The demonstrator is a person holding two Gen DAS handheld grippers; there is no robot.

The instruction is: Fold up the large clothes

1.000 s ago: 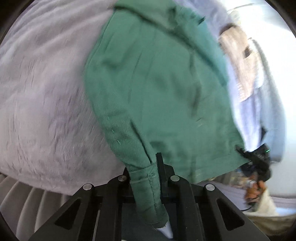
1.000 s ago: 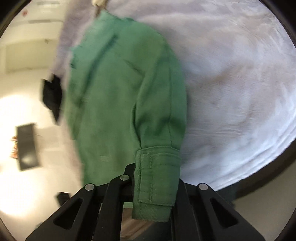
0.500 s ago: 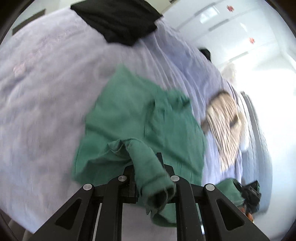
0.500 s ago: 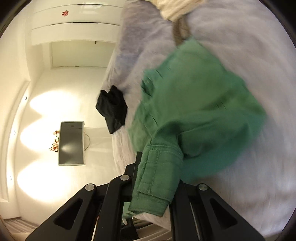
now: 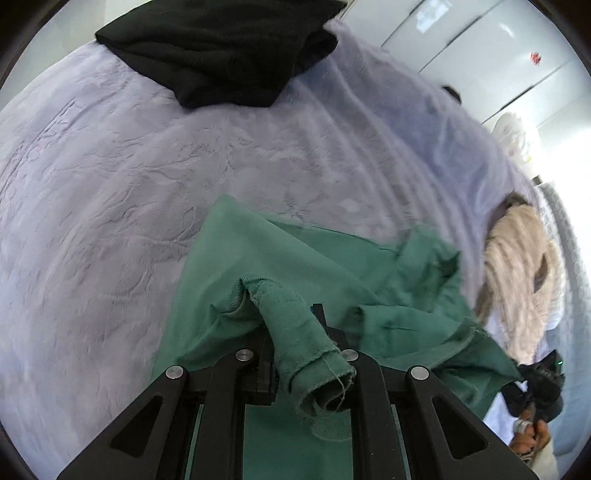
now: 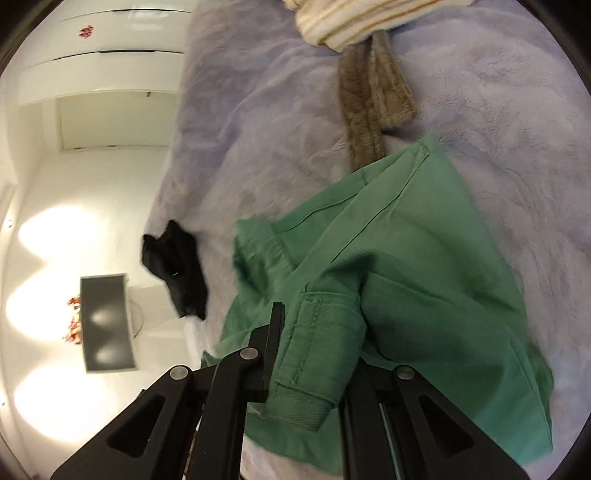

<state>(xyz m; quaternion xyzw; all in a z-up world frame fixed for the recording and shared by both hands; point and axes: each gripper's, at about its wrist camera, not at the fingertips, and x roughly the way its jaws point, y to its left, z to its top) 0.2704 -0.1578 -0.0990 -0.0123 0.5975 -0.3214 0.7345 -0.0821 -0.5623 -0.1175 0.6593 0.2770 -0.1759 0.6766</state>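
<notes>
A big green cotton shirt (image 5: 303,266) lies bunched up on a soft, fuzzy, pale purple blanket (image 5: 110,177) that covers a bed. The black left gripper (image 5: 295,350) is closed tight on one green sleeve cuff (image 5: 317,365), and the cuff end sticks out toward the camera like a rolled tube. The rest of the shirt spreads out past that gripper, with wrinkly folds going off to the right. In the right wrist view, the black right gripper (image 6: 314,350) is closed tight on the other green cuff (image 6: 314,354), which is flat with lines of stitching on it. From there the shirt (image 6: 406,258) fans out over the blanket (image 6: 498,110), and one pointed corner reaches up toward a brown fuzzy strip of cloth (image 6: 373,107). That brown strip touches the shirt's far edge, and a cream striped knit cloth (image 6: 354,22) lies at its other end. In the left view the same cream knit cloth (image 5: 517,280) lies just beside the shirt on the right. A folded black piece of clothing (image 5: 221,48) sits far up the blanket, well apart from the shirt, and in the right view it (image 6: 177,273) lies at the blanket's edge. Past the bed there are white cupboards (image 6: 103,55) and a dark flat screen (image 6: 107,321) on a bright white wall.
</notes>
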